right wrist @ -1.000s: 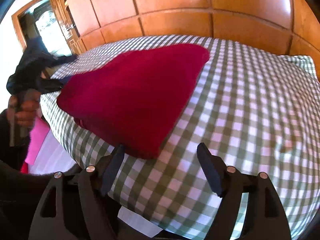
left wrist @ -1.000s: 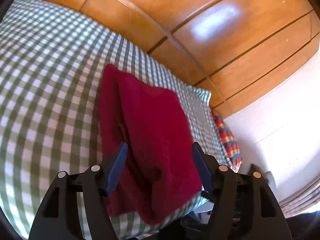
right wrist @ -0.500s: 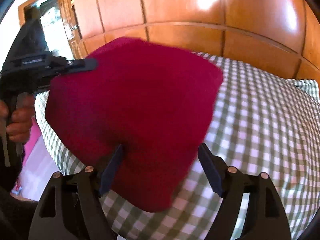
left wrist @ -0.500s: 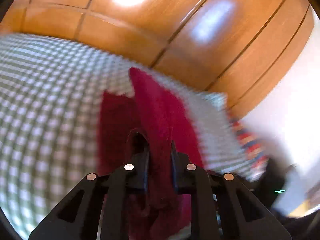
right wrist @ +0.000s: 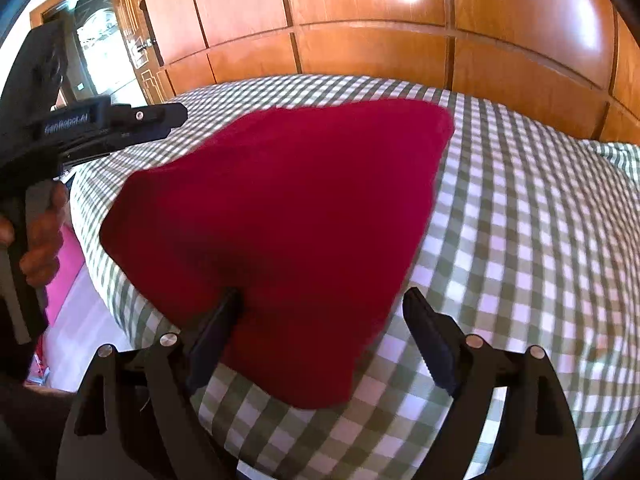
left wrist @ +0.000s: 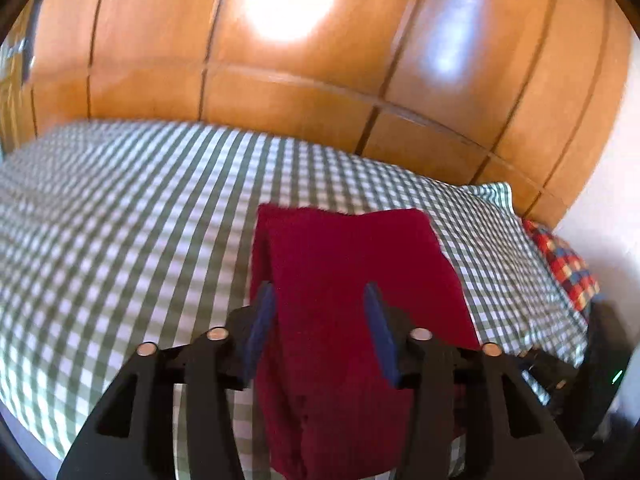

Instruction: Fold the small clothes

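Since half a second ago the left gripper [left wrist: 318, 322] has just opened off the folded red garment [right wrist: 288, 216], now flat on the checked bedspread [right wrist: 520, 240]; right gripper [right wrist: 324, 324] gapes wider, gripping nothing.

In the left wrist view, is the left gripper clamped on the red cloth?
No. The left gripper has its jaws apart, with the red cloth lying loose between them.

- A home bedroom: a bed [left wrist: 120, 240] under a green-and-white checked cover.
- Glossy wooden wardrobe panels [right wrist: 360, 20] behind it.
- A plaid pillow [left wrist: 564, 268] at its edge.
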A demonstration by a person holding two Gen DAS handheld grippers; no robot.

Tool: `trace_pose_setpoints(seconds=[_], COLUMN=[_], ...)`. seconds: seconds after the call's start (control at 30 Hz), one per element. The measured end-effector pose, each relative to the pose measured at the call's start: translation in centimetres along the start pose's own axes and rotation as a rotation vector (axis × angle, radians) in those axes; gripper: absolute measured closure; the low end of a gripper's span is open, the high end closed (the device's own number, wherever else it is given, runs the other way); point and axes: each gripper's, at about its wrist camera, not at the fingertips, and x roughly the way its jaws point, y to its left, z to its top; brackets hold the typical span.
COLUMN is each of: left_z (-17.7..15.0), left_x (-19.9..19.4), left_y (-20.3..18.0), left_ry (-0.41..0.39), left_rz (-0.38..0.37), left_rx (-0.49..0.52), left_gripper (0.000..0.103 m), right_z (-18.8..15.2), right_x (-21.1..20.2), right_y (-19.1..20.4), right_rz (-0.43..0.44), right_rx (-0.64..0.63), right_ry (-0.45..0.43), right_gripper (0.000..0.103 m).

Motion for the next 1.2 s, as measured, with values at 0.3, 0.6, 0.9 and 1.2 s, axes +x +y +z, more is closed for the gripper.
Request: trace_pose_setpoints(seconds=[0.3,0.6,0.9,1.2], left_z=[-1.1,-2.4,-3.1,-1.4], left_x=[2.5,4.1,4.1,2.4], left_y=[-3.2,-3.0,-2.2,4.8], left_ry=[0.042,0.075,0.064,0.053], left_rz=[0.017,0.04,0.004,-0.085], left_rx=[0.111,0.136,0.124,-0.182], left_gripper=[0.055,0.055,0.055,0.023], right_z=[4.0,5.2,4.9,3.0], right_x=[-1.1,4.0,4.9,3.3], right_y=[-1.4,-0.8,-0.6,-6.1], right_rz=[0.019,-0.002,-0.044,0.125], right_rx=[0.084,0.076,0.041,0.333], right_ry=[-0.077,0.001,-0.001,0.002], right_gripper=[0.022,0.03,0.019,0.012])
